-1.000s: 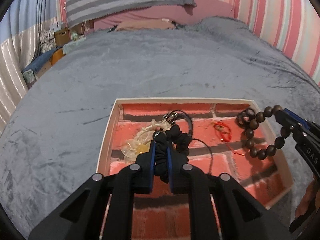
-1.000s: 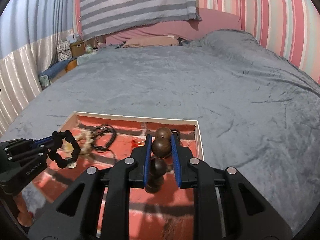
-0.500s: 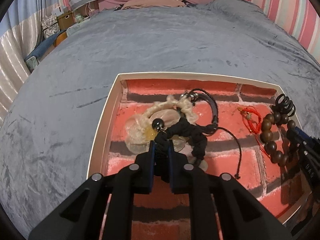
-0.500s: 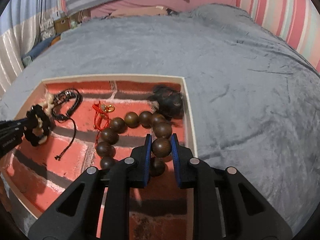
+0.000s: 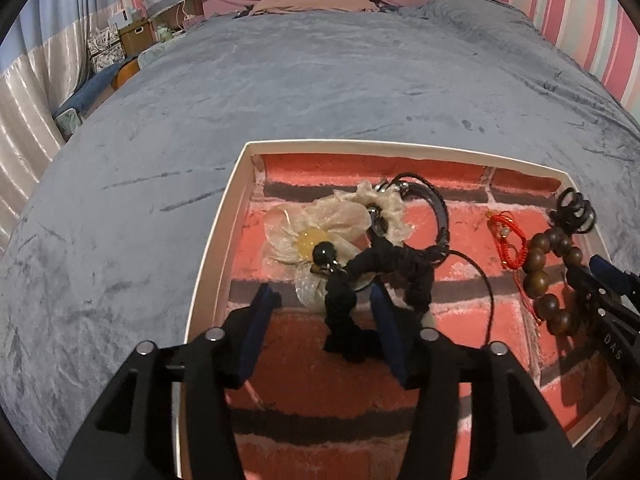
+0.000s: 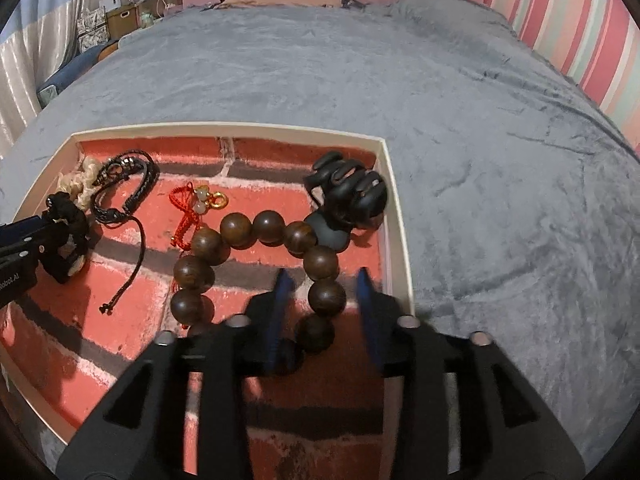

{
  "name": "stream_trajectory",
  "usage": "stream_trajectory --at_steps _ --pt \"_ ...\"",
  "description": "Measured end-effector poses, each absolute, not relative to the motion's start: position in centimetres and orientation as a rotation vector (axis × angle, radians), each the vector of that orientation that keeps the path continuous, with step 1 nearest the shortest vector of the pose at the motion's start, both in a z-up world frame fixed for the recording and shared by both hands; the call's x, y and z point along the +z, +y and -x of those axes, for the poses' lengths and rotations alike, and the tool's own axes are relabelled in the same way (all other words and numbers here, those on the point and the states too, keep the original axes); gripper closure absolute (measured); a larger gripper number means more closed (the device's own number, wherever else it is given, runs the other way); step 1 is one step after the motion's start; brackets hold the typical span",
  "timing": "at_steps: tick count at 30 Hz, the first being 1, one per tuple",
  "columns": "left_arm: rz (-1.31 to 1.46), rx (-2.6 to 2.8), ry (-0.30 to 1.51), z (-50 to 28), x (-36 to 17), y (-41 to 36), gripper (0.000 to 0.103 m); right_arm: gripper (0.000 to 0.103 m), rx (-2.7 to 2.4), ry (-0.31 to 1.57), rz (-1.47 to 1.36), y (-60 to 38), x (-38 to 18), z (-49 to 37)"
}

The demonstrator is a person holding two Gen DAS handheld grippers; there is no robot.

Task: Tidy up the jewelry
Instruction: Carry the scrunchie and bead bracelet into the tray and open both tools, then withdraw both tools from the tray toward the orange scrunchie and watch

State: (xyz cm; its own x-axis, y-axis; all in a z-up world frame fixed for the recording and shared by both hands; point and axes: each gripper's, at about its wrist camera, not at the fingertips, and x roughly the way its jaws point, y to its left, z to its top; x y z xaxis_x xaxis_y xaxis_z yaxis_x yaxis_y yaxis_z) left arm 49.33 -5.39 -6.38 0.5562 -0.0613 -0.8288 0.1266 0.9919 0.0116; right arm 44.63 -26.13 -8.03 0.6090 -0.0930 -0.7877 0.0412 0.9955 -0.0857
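Jewelry all lies in the tray (image 6: 396, 216) on the bed. Both claws, left claw (image 5: 324, 312) and right claw (image 6: 322, 292), are open and hold nothing. It looks nearly done.

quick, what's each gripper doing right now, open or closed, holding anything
Left gripper: open, holding nothing; the black scrunchie lies between its fingers.
Right gripper: open, holding nothing; the wooden bead bracelet lies in the tray.

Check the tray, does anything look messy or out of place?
Yes. At the tray's left side, the black scrunchie, cream scrunchie and black cord bracelet lie heaped and overlapping. The wooden beads lie apart.
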Motion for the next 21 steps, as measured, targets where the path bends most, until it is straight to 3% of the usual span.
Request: stream_trajectory --at_steps 4,9,12,21 --pt "-0.073 -0.126 0.923 -47.5 -4.6 -5.5 0.041 0.042 -0.052 0.834 0.046 -26.4 -5.9 -42.7" --pt "-0.074 -0.146 0.821 -43.8 -0.7 -5.4 0.026 0.008 -0.059 0.712 0.041 -27.9 -1.7 -38.2" --pt "-0.066 -0.151 0.746 -40.0 1.9 -5.2 0.017 0.004 -0.068 0.671 0.04 -29.0 0.1 -35.2" --pt "-0.022 -0.161 0.643 -29.5 5.1 -5.5 0.01 0.004 -0.117 0.597 0.124 -31.1 2.5 -24.4"
